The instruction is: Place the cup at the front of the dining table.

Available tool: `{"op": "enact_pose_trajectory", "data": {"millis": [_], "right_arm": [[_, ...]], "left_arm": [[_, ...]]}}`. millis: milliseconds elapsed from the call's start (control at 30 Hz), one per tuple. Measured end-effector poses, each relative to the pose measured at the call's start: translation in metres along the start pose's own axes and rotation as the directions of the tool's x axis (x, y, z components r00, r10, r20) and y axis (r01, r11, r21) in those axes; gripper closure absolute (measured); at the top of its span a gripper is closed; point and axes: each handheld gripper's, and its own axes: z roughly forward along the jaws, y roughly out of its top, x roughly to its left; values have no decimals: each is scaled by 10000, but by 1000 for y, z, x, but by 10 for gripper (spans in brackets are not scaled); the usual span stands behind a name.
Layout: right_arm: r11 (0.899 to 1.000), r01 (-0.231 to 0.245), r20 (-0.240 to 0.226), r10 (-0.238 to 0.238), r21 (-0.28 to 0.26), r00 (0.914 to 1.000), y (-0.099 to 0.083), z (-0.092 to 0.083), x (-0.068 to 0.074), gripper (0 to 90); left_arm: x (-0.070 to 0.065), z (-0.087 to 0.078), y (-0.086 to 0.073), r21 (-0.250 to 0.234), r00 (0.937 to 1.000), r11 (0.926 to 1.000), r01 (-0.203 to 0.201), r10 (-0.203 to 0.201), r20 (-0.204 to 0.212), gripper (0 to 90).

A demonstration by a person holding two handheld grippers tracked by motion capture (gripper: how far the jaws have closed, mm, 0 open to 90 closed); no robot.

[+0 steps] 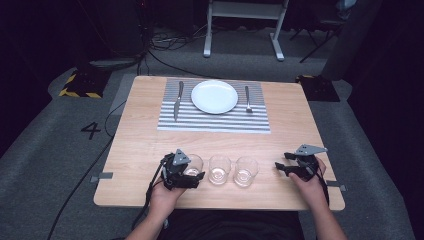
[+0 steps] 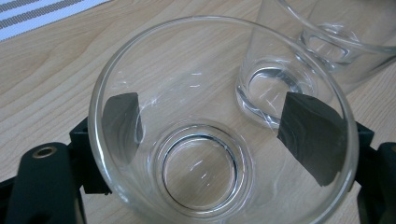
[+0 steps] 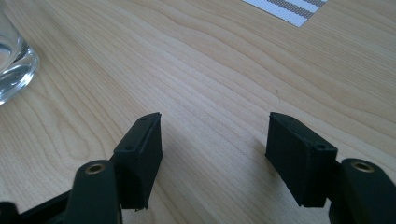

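Three clear empty glasses stand in a row near the table's front edge: a left glass (image 1: 194, 162), a middle glass (image 1: 219, 169) and a right glass (image 1: 245, 171). My left gripper (image 1: 192, 175) has its jaws on either side of the left glass (image 2: 219, 172), and both pads (image 2: 121, 121) press its wall. The glass rests on the wood, with the middle glass (image 2: 280, 70) close behind it. To the right of the row, my right gripper (image 1: 280, 167) hovers low over bare wood. It (image 3: 215, 140) is open and holds nothing, and the right glass (image 3: 11, 65) is off to its left.
At the far side lies a striped placemat (image 1: 215, 122) with a white plate (image 1: 214, 96), a knife (image 1: 177, 100) to its left and a fork (image 1: 247, 98) to its right. Bare wooden table (image 1: 145, 140) lies between placemat and glasses.
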Motion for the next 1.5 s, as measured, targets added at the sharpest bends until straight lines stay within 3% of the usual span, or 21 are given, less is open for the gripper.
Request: {"op": "enact_pose_trajectory", "data": {"millis": [233, 500, 600, 767, 833, 1233, 1500], "right_arm": [[10000, 5, -12, -5, 6, 10000, 0, 0, 0, 365], [10000, 0, -7, 0, 9, 10000, 0, 0, 0, 365], [10000, -8, -9, 8, 11, 10000, 0, 0, 0, 364], [10000, 6, -4, -6, 11, 10000, 0, 0, 0, 364], [10000, -1, -3, 1, 12, 10000, 0, 0, 0, 364], [10000, 10, 4, -10, 11, 10000, 0, 0, 0, 364], [10000, 10, 4, -10, 14, 10000, 0, 0, 0, 364]], "left_arm": [[2, -8, 6, 18, 9997, 9999, -172, 172, -164, 194], [2, -20, 17, 189, 9998, 9996, -211, 210, 59, 194], [3, -25, 21, 183, 9991, 9990, -416, 417, -46, 194], [8, -29, 28, 59, 9994, 9994, -336, 335, 78, 194], [9, -31, 32, 41, 9988, 9988, -494, 495, -27, 194], [17, -36, 57, -256, 9993, 9993, -269, 275, 242, 194], [26, -37, 72, -293, 9999, 9995, -124, 126, 62, 194]]}}
